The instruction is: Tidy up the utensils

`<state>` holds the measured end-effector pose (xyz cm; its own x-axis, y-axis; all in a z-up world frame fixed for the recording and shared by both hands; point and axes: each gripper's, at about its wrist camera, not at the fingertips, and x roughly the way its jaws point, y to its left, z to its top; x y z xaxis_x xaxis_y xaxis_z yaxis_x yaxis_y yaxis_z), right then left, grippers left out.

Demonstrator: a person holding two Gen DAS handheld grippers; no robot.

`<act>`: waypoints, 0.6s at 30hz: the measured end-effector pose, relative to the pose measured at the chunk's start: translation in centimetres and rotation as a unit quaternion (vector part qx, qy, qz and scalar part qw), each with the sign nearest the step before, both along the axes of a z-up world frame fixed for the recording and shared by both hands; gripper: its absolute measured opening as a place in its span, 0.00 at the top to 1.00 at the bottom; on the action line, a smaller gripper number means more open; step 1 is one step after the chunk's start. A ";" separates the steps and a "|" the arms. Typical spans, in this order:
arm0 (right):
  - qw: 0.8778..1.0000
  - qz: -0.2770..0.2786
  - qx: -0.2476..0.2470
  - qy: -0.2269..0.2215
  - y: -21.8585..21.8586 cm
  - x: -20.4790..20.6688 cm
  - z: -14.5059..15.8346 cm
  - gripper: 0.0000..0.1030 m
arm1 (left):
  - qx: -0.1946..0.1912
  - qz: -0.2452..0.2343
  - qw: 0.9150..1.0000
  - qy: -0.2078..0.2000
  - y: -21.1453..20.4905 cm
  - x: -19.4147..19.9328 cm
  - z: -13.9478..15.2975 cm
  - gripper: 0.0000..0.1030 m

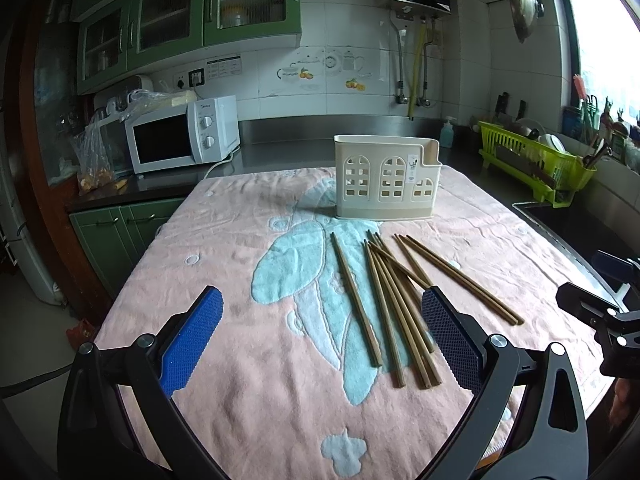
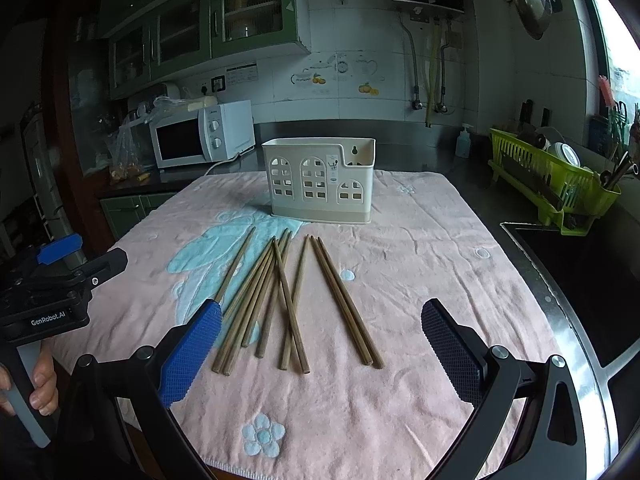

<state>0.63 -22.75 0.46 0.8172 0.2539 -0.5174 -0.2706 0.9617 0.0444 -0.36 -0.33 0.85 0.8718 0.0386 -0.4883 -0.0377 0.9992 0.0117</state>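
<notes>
Several brown wooden chopsticks [image 1: 390,300] lie loose on a pink towel [image 1: 224,240], some crossing; they also show in the right wrist view [image 2: 288,300]. A cream plastic utensil holder [image 1: 386,178] with window cut-outs stands upright behind them, also in the right wrist view [image 2: 320,180]. My left gripper [image 1: 322,316] is open and empty, near the chopsticks' near ends. My right gripper [image 2: 322,328] is open and empty, over the chopsticks' near ends. Each gripper shows at the edge of the other's view.
A white microwave [image 1: 180,136] stands at the back left. A green dish rack [image 2: 556,184] with dishes sits at the right by a dark sink [image 2: 580,264]. The steel counter edge [image 2: 576,320] runs along the towel's right side.
</notes>
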 end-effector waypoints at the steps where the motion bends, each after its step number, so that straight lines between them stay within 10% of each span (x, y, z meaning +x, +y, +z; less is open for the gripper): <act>1: 1.000 -0.001 0.000 0.001 0.1 0.0 0.1 0.06 | 0.000 -0.003 1.000 0.001 -0.1 0.1 -0.1 0.05; 18: 1.000 -0.006 0.004 0.001 -0.3 0.0 0.3 0.06 | 0.009 -0.018 1.000 -0.002 -0.9 0.0 0.1 0.05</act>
<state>0.68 -23.09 0.71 0.8192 0.2485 -0.5170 -0.2595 0.9643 0.0522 -0.31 -1.25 0.91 0.8745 0.0152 -0.4849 -0.0015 0.9996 0.0287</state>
